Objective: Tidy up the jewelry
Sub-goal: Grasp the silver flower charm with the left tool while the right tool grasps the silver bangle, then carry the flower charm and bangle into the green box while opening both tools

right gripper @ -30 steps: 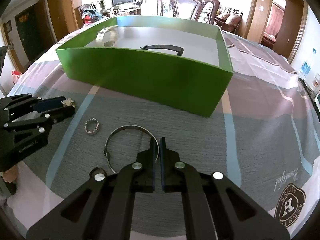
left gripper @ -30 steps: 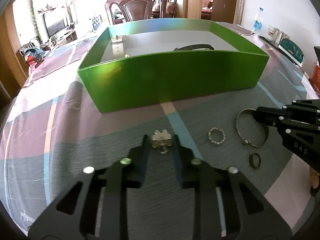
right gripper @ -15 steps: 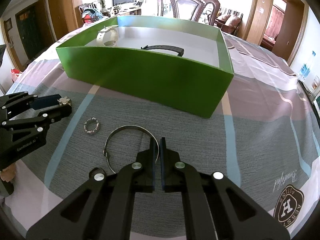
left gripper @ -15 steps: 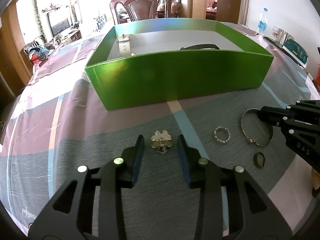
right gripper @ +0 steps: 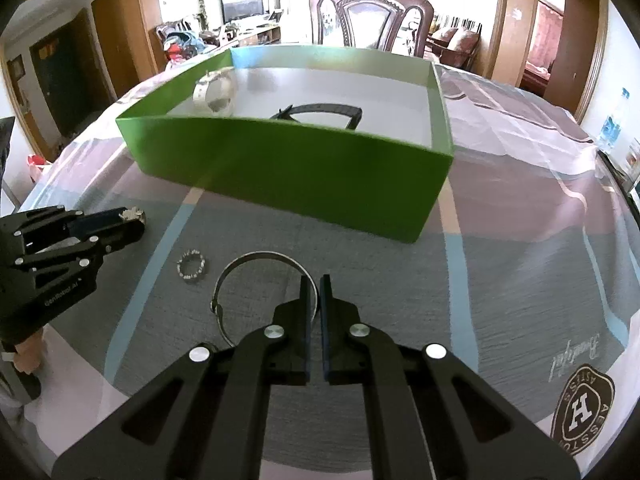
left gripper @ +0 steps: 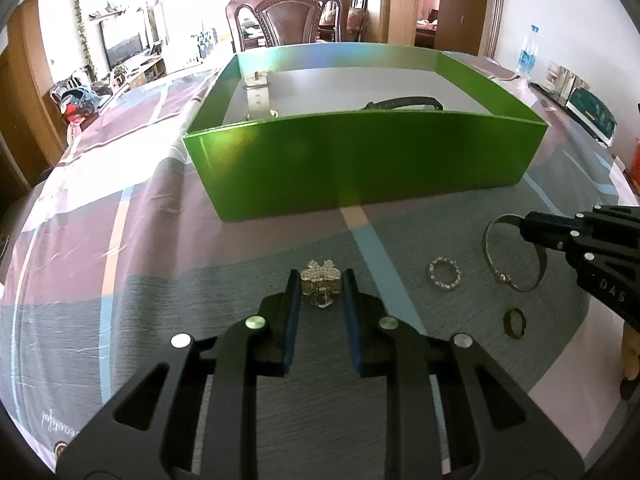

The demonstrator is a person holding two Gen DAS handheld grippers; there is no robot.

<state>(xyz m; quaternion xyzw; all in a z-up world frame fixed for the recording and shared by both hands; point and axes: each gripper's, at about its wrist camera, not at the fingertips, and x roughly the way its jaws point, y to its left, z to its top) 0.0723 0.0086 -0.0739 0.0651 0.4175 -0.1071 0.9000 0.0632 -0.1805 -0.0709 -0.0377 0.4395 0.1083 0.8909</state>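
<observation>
Slippage was judged the chief risk at the left gripper [left gripper: 320,280], whose blue-padded fingers were set on either side of the small pearl-and-rhinestone bow-shaped clip [left gripper: 321,283] lying on the grey-and-mauve checked tablecloth [left gripper: 120,264]. The pads were seen close against the clip's sides, though whether they were actually pressing it could not be told. Being lumpy and hard, the clip could be squeezed out sideways or dropped short of the glossy green open cardboard box [left gripper: 360,160], whose near wall would have to be cleared.

Further right, a small rhinestone-studded silver ring [left gripper: 444,275] and a plain dark band ring [left gripper: 514,322] were left on the cloth, where they could be knocked or swept aside by a careless pass.

At the far right, the right gripper [right gripper: 314,286] was seen nearly closed, only a thin gap being left, and placed over the rim of the thin silver wire bangle [right gripper: 256,258]; whether the wire was pinched could not be made out. So thin a wire could be missed altogether, or swung and shed in transit.

Inside the box, a white watch strap [right gripper: 212,92] and a black band [right gripper: 320,110] were already lodged.
</observation>
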